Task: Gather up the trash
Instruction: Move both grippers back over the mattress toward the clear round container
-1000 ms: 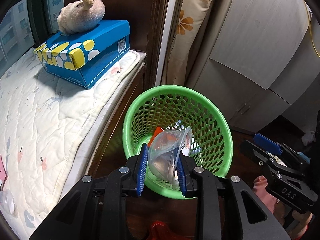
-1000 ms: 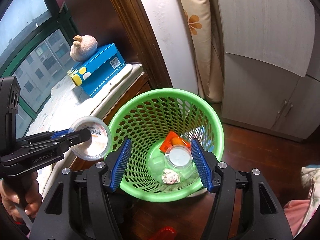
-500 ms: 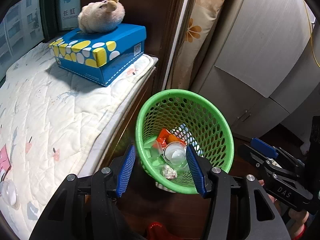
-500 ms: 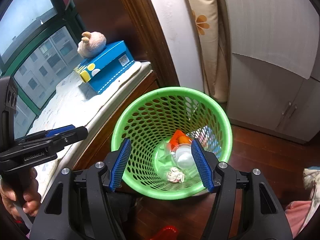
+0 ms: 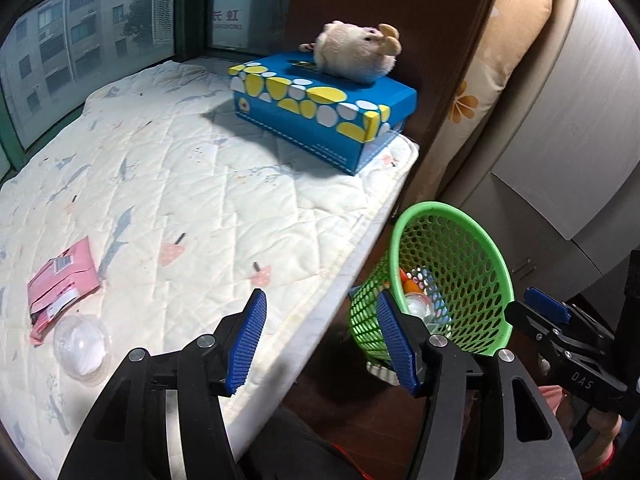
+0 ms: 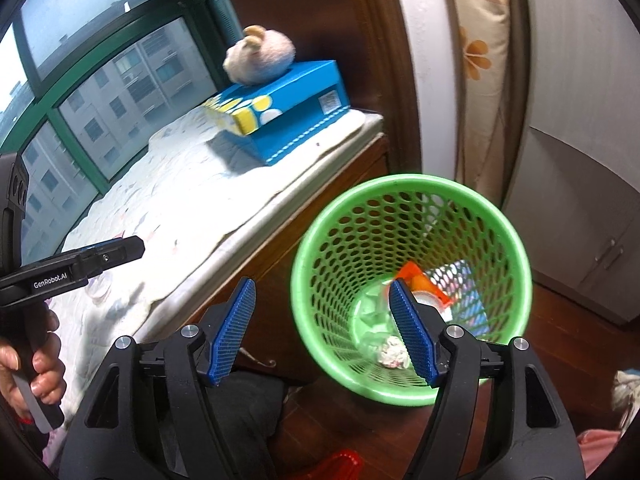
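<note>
Next trash looks to be the clear plastic dome lid (image 5: 81, 345) lying rim-down on the quilted mattress pad (image 5: 192, 184), just beside a pink wrapper packet (image 5: 60, 280), both well apart from the green mesh basket (image 5: 476, 264) on the floor by the bed edge. Lid prob. very light, thin, a bit springy & slick; squeeze too hard and it may buckle or pop out, so I'd pinch across the rim w/ one pad inside if it can be tipped, else across the dome low down. Packet is flat, soft, crinkly, so take an edge or corner that lifts off the pad. Basket already holds a crumpled white wad (image 6: 394, 354), a clear cup-like piece (image 6: 372, 312), an orange item (image 6: 416, 274) and smth blue-white under the mesh; room left. Left gripper (image 5: 324, 340) released, jaws have just been opening, nothing between the pads, aimed at the bed edge btw. lid and basket. Right gripper (image 6: 320, 330) also released, jaws have just been opening too, empty, one finger over the basket mouth. Not trash by the look of it: blue spotted tissue box (image 5: 320, 108) w/ plush toy (image 5: 356, 56) on top, far end of the pad.
</note>
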